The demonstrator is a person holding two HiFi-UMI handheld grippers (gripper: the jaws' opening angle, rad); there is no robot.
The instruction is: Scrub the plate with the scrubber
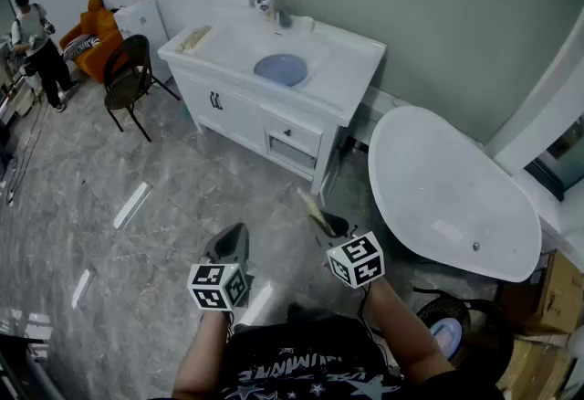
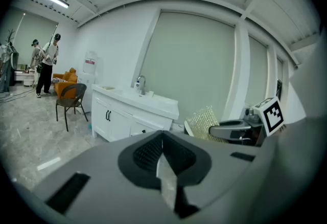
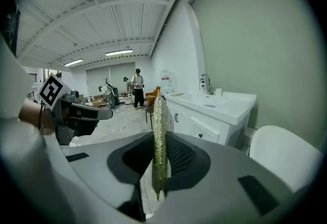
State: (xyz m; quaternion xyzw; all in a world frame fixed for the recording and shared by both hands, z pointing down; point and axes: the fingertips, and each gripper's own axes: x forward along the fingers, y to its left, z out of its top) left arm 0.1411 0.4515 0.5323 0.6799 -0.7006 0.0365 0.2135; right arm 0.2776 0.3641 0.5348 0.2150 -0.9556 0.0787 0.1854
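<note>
A blue plate (image 1: 280, 69) lies in the basin of the white vanity (image 1: 347, 78) across the room, far from both grippers. My right gripper (image 1: 321, 218) is shut on a gold glittery scrubber (image 1: 310, 205), which stands edge-on between its jaws in the right gripper view (image 3: 159, 141). The same scrubber (image 2: 203, 120) shows at the right in the left gripper view. My left gripper (image 1: 234, 234) is to the left of the right one, shut with nothing in it; its jaws meet in the left gripper view (image 2: 163, 155). Both grippers are held over the floor and point toward the vanity.
A white bathtub (image 1: 452, 193) stands right of the vanity. A black chair (image 1: 128, 78), an orange armchair (image 1: 94, 33) and a water dispenser (image 1: 135, 5) are at the left. A person (image 1: 35, 42) stands at the far left. Cardboard boxes (image 1: 552, 298) sit at the lower right.
</note>
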